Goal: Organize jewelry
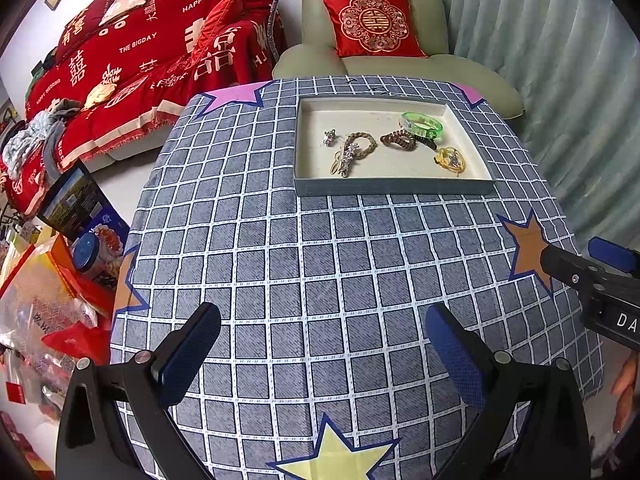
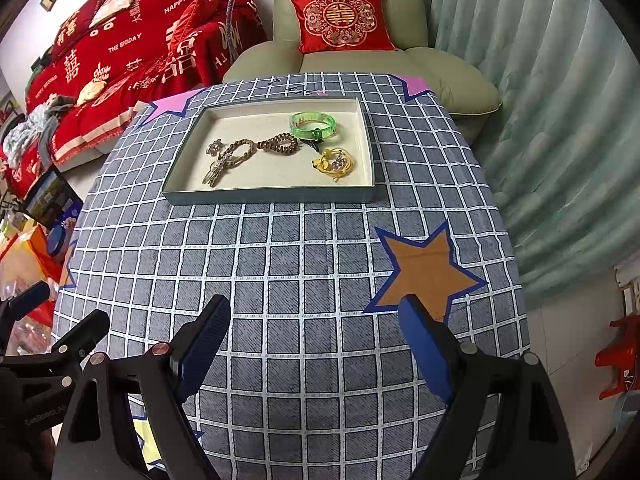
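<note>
Nearest each lens stand black-armed claws with ribbed blue pads: the left gripper (image 1: 322, 344) has its jaws spread wide over the cloth and holds nothing; the right gripper (image 2: 314, 340) stands likewise wide apart and empty, above the grey-blue woven tablecloth with a white grid (image 2: 304, 264); paper stars are fixed on that cloth, an orange-brown one edged in blue (image 2: 424, 272) just beyond the right claw's right pad, a pale yellow one (image 1: 336, 460) at the near edge in the left view, pink ones at the far corners.

Only the left view shows the yellow star whole, and the right gripper entering from its right edge; only the right view shows a red plastic stool (image 2: 620, 360) on the floor beside pale green pleated curtains.

Far across the table lies a shallow rectangular grey tray with a cream lining (image 1: 308, 188), well apart from both claws; in it rest a translucent green bangle (image 1: 422, 125), a brown coiled spiral band (image 1: 398, 139), a braided tan cord loop (image 1: 366, 145), a small silvery charm (image 1: 329, 138) and a yellow ring cluster (image 1: 451, 159), the bangle and spiral nearly touching.

Behind stand a sage-green padded armchair with a red embroidered cushion (image 1: 372, 24), and a sofa under a red lettered throw (image 1: 152, 60).
</note>
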A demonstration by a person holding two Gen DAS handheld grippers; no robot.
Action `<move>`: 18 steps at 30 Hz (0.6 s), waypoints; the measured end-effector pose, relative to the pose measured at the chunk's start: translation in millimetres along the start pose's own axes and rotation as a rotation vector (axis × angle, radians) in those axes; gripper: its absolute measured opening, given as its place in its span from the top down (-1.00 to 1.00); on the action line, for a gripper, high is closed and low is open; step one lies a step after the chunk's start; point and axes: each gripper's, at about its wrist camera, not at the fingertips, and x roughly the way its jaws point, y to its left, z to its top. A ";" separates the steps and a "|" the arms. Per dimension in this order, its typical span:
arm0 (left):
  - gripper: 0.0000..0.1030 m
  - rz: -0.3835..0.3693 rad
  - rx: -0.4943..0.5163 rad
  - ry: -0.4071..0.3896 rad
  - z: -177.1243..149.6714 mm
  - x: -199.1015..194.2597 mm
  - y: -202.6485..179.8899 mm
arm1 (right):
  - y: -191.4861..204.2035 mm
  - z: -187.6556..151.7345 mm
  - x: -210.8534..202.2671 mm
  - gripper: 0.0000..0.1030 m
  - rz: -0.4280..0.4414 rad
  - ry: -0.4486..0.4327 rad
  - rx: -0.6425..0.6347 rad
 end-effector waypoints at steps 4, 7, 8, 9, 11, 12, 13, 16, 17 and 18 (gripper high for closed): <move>-1.00 0.001 0.001 -0.001 0.0 0.0 -1.0 | -0.6 0.5 -0.1 -0.71 0.001 0.000 0.001; -1.00 0.001 0.000 0.001 0.4 0.2 -1.3 | -2.0 0.8 0.0 -0.71 0.000 0.001 0.002; -1.00 0.001 -0.001 0.001 1.1 0.3 -1.9 | -2.4 0.5 -0.1 -0.71 0.001 0.002 0.002; -1.00 0.000 -0.001 0.002 0.9 0.4 -2.3 | -2.4 0.5 -0.1 -0.71 0.001 0.002 0.002; -1.00 0.001 -0.001 0.003 0.8 0.5 -2.9 | -2.6 0.7 -0.1 -0.71 0.000 0.002 0.003; -1.00 0.001 -0.001 0.002 0.8 0.4 -2.7 | -3.1 0.6 -0.3 -0.71 0.001 0.003 0.003; -1.00 0.001 -0.001 0.002 0.7 0.5 -2.6 | -3.1 0.6 -0.2 -0.71 0.000 0.003 0.003; -1.00 0.001 -0.001 0.002 0.4 0.4 -2.5 | -2.8 0.6 -0.2 -0.71 0.000 0.002 0.003; -1.00 0.001 0.000 0.002 0.4 0.4 -2.4 | -3.6 0.3 -0.2 -0.71 0.000 0.002 0.004; -1.00 0.000 0.000 0.002 0.6 0.4 -2.2 | -3.6 0.3 -0.1 -0.71 -0.001 0.003 0.004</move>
